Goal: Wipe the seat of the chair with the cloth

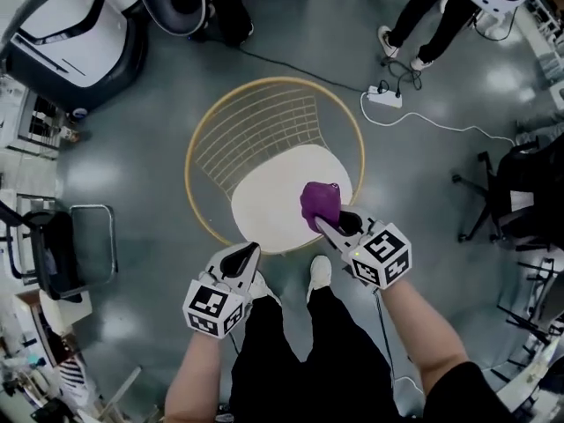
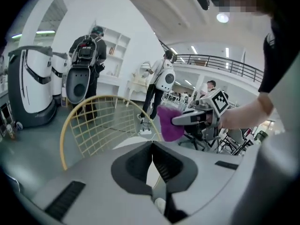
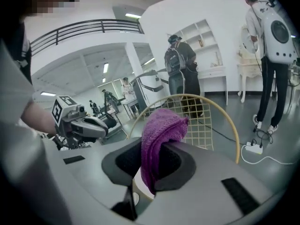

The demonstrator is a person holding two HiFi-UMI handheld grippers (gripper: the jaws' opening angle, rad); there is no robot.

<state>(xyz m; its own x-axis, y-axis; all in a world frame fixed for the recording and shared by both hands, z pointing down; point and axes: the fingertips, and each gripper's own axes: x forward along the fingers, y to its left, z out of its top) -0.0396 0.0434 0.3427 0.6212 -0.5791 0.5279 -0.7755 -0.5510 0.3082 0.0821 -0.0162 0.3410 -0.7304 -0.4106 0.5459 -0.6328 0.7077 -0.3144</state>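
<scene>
A person stands at the front of a chair (image 1: 264, 126) that has a gold wire back and a round white seat (image 1: 269, 203), and holds a gripper in each hand. The floor is grey and glossy.

The right gripper (image 1: 330, 225) reaches over the right front part of the seat. Its jaws are clamped on a purple cloth (image 1: 319, 203). In the right gripper view the folded cloth bulges up above the jaws and a strip of it hangs down between them. The cloth is over the seat, but I cannot tell whether it touches it.

The left gripper (image 1: 250, 252) is at the front edge of the seat, left of the right gripper and apart from the cloth. In the left gripper view its jaws are pressed together with nothing between them.

The person's shoe (image 1: 320, 271) is on the floor just in front of the seat, between the two grippers.

Behind the chair a white power strip (image 1: 385, 98) lies on the floor with a white cable (image 1: 441, 126) running off to the right. Other people stand farther back. An open wall shelf (image 3: 205, 43) holds a few items too small to make out.
</scene>
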